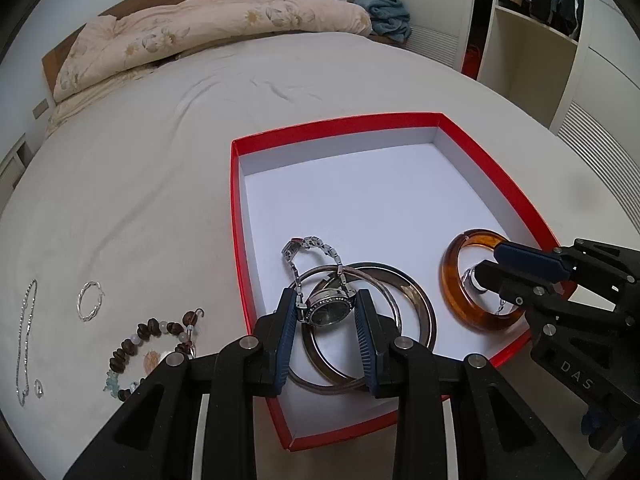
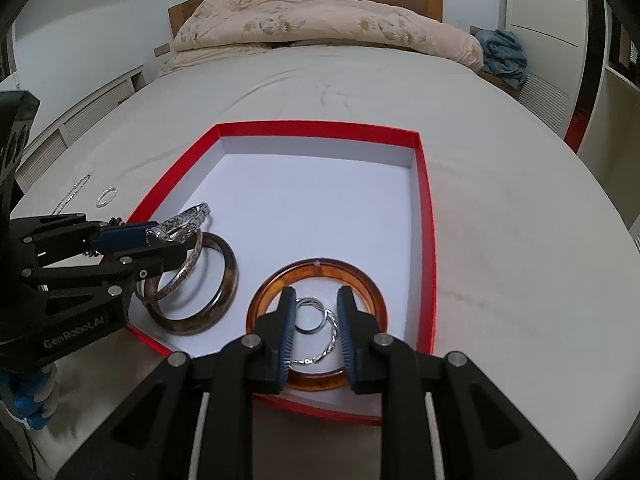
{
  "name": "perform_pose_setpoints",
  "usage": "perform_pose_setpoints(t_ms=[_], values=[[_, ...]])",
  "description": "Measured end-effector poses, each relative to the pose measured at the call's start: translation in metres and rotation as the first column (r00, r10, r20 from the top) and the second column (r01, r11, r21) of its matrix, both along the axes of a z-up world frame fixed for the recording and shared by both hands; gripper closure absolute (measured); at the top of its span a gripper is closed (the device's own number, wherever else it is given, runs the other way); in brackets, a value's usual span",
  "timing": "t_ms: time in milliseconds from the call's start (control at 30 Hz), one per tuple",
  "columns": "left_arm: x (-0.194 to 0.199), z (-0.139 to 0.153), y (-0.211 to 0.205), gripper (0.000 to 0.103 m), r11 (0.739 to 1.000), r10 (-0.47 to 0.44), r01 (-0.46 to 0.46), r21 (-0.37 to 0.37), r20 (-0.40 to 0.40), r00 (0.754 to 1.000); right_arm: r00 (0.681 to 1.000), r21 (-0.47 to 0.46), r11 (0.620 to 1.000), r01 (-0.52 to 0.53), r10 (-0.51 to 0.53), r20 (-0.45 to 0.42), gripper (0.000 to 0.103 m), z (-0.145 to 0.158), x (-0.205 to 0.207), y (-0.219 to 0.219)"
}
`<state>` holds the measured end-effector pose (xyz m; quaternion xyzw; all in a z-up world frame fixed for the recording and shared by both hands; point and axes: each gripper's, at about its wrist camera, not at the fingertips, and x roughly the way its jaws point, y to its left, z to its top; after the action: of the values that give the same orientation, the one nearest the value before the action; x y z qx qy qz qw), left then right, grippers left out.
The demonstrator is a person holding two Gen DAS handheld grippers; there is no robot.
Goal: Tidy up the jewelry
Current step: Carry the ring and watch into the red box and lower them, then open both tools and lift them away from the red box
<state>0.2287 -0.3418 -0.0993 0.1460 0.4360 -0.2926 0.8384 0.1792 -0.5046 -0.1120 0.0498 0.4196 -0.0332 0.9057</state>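
Observation:
A red box (image 1: 236, 216) with a white inside lies on the bed; it also shows in the right wrist view (image 2: 426, 240). My left gripper (image 1: 326, 308) is shut on a silver watch (image 1: 330, 310) over two overlapping bangles (image 1: 424, 304) in the box. My right gripper (image 2: 316, 312) is open around a plain silver ring (image 2: 309, 315) and a twisted silver hoop (image 2: 326, 344), both lying inside an amber bangle (image 2: 316, 270). On the sheet left of the box lie a bead bracelet (image 1: 132, 344), a twisted ring (image 1: 90, 300) and a thin chain (image 1: 26, 336).
A folded floral duvet (image 1: 208, 28) lies at the head of the bed by the wooden headboard. A blue cloth (image 1: 386, 14) sits on the bedside unit. A white wardrobe (image 1: 540, 40) stands to the right.

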Motion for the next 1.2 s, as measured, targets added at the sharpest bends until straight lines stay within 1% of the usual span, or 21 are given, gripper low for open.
perform_pose_setpoints(t_ms=[133,167,233,467,767,1000,1200], values=[[-0.001,0.003,0.001,0.069,1.000,-0.002,0.002,-0.005,0.001,1.000,1.000,-0.002,1.000,-0.002,0.002,0.002,0.069,0.002,-0.003,0.001],[-0.002,0.004,0.001,0.068,1.000,-0.002,0.002,-0.006,0.004,1.000,1.000,-0.004,1.000,-0.002,0.002,0.003,0.068,0.003,-0.004,0.002],[-0.004,0.008,0.002,0.064,1.000,0.003,-0.002,-0.007,0.011,1.000,1.000,-0.001,1.000,0.000,0.000,0.001,0.068,0.005,-0.005,0.001],[-0.010,0.025,0.009,0.063,1.000,0.006,-0.006,-0.017,0.029,1.000,1.000,0.004,1.000,0.025,-0.025,0.006,0.068,0.016,-0.017,0.000],[-0.031,0.059,0.030,0.057,0.999,0.021,-0.019,-0.032,0.060,0.998,0.998,0.011,0.999,0.044,-0.044,0.037,0.068,0.051,-0.043,0.009],[-0.055,0.087,0.069,0.055,0.996,0.067,-0.063,-0.055,0.080,0.995,0.998,0.000,0.999,0.049,-0.049,0.050,0.068,0.082,-0.068,0.031],[-0.081,0.105,0.122,0.055,0.991,0.130,-0.125,-0.053,0.092,0.987,0.997,0.000,0.998,0.057,-0.057,0.045,0.068,0.103,-0.093,0.062]])
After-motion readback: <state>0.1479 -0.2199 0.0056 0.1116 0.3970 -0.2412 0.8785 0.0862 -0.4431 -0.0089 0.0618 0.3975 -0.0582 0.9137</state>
